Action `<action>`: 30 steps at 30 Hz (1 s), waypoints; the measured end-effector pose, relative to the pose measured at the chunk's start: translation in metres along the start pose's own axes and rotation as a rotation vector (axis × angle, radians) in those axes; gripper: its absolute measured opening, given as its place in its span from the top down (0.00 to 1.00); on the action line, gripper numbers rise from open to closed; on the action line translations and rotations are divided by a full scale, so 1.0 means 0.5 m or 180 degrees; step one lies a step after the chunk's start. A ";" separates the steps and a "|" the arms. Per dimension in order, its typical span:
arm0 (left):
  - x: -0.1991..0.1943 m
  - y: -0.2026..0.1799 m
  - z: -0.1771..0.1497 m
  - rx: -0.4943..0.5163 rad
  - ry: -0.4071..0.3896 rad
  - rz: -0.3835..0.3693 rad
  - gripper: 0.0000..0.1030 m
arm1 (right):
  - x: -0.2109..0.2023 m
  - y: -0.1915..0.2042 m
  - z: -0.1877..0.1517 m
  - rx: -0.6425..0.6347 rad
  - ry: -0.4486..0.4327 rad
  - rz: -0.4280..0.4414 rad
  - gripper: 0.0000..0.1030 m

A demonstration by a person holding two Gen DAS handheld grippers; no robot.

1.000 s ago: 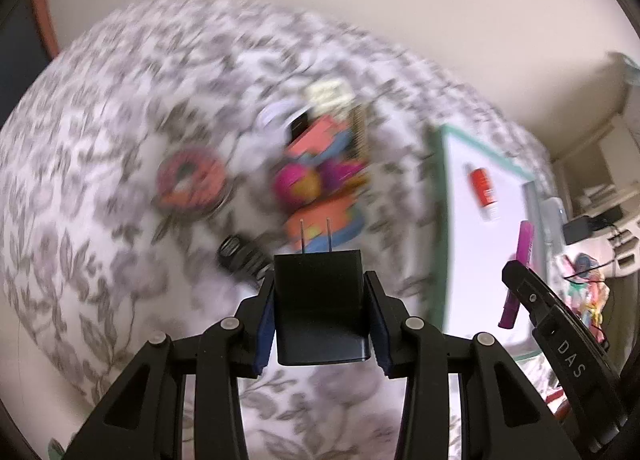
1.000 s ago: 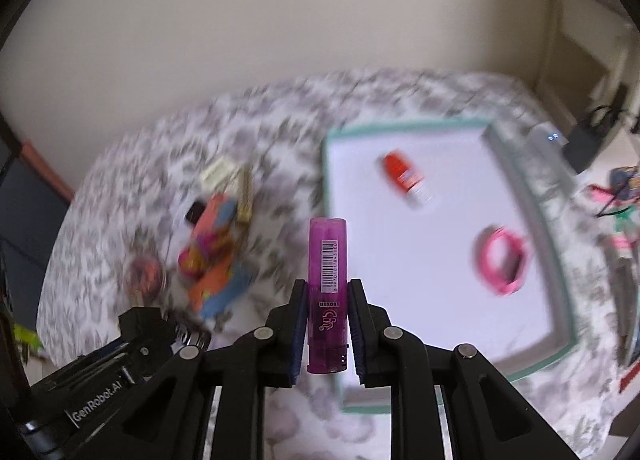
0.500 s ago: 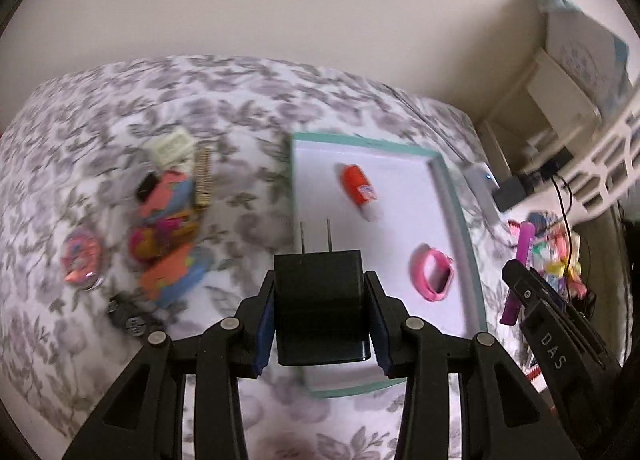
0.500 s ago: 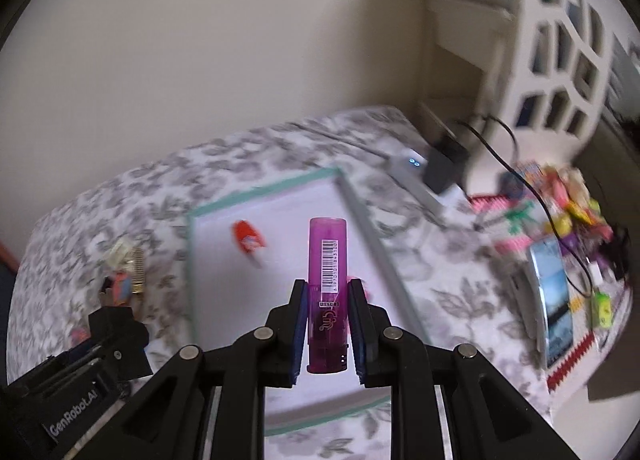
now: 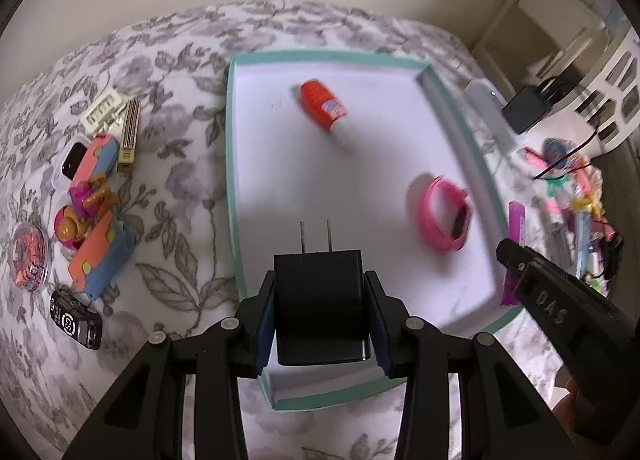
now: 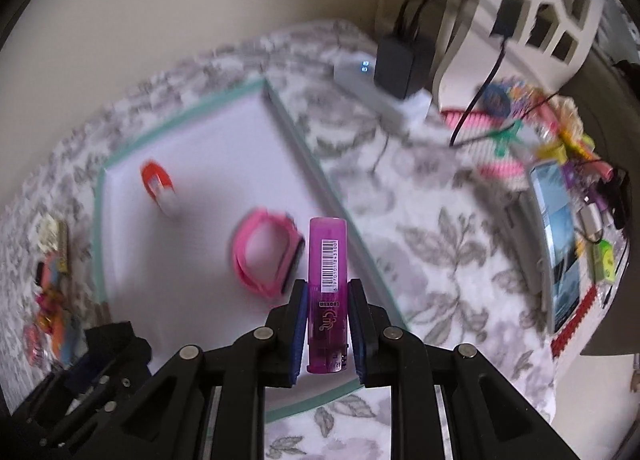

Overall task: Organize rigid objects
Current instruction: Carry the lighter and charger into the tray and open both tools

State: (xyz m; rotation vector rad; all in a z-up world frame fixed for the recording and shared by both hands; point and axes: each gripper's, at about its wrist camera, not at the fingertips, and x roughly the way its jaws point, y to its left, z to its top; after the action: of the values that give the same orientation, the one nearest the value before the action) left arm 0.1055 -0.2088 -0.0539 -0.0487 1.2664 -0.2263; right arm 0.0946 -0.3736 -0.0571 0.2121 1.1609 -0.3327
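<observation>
My left gripper [image 5: 320, 292] is shut on a black plug adapter [image 5: 320, 304], prongs forward, held over the near edge of a white tray with a teal rim [image 5: 231, 164]. My right gripper [image 6: 327, 296] is shut on a purple lighter [image 6: 326, 280] above the tray's right rim [image 6: 320, 168]. In the tray lie a red and white bottle [image 5: 322, 105], which also shows in the right wrist view [image 6: 158, 186], and a pink watch [image 5: 442, 218], seen as well in the right wrist view [image 6: 266, 254].
Left of the tray on the flowered cloth lie several toys [image 5: 94, 196], a black toy car [image 5: 75, 318], a round pink disc [image 5: 30, 258] and a comb [image 5: 129, 136]. Right of the tray are a power strip [image 6: 380, 90], a charger [image 6: 402, 62], cables and clutter [image 6: 560, 164].
Both grippers have swung right from the toy pile to over the tray. Each still holds its object.
</observation>
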 end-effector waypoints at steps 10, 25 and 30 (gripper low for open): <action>0.034 0.018 -0.016 -0.0036 0.0166 0.0019 0.59 | 0.057 0.014 -0.026 -0.0100 0.0297 -0.0070 0.79; 0.053 0.001 -0.019 0.0128 0.0210 0.0088 0.59 | 0.066 0.031 -0.032 -0.0125 0.0361 -0.0050 0.79; 0.042 0.001 -0.017 0.0130 0.0159 0.0061 0.58 | 0.067 0.028 -0.028 -0.0130 0.0372 -0.0045 0.79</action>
State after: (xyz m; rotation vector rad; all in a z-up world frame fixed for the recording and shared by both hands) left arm 0.1032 -0.2119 -0.0761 0.0042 1.3109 -0.2378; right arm 0.0997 -0.3608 -0.0938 0.1897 1.2839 -0.3121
